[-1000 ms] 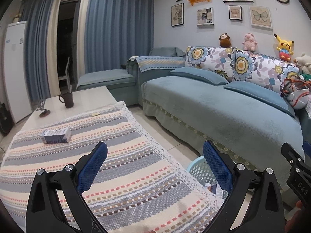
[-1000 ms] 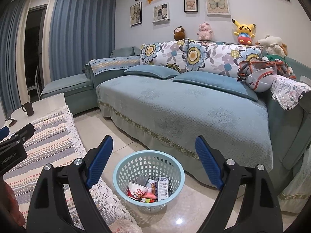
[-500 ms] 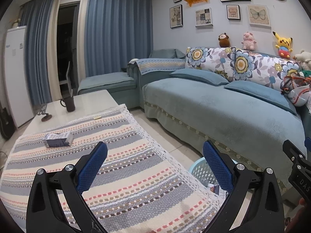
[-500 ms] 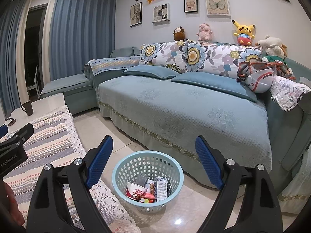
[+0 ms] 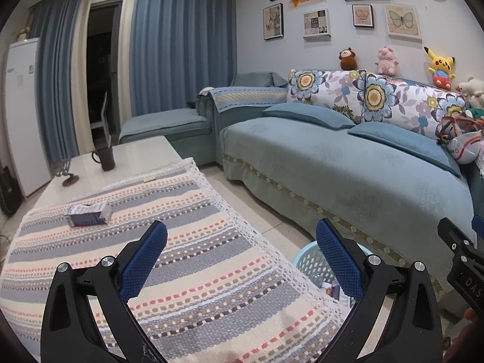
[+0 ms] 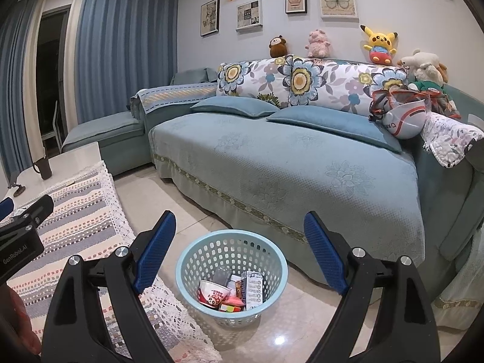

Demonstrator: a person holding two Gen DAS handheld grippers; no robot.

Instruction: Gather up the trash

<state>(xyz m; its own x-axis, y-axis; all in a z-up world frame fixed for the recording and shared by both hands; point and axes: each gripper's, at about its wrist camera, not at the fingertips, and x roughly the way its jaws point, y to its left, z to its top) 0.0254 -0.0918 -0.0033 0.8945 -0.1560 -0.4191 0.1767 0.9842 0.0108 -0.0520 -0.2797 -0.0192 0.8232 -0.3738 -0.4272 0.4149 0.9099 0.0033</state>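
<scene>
A small blue and white carton [image 5: 88,212] lies on the striped tablecloth [image 5: 187,260] at the far left of the coffee table. My left gripper [image 5: 240,257] is open and empty above the cloth's near right part, well short of the carton. A light blue plastic basket [image 6: 193,260] stands on the floor by the table's corner and holds a paper cup, boxes and other trash; its rim also shows in the left wrist view [image 5: 305,263]. My right gripper [image 6: 239,251] is open and empty, above and just in front of the basket.
A dark mug [image 5: 106,157] and a small dark stand [image 5: 70,178] sit on the bare far end of the table. A small pale scrap [image 5: 148,178] lies at the cloth's far edge. A blue sofa [image 6: 287,166] with cushions and plush toys runs along the right.
My left gripper has drawn back and tilted slightly, so the carton and mug have shifted a little right and down in view. The right gripper has barely moved. Both stay open.
</scene>
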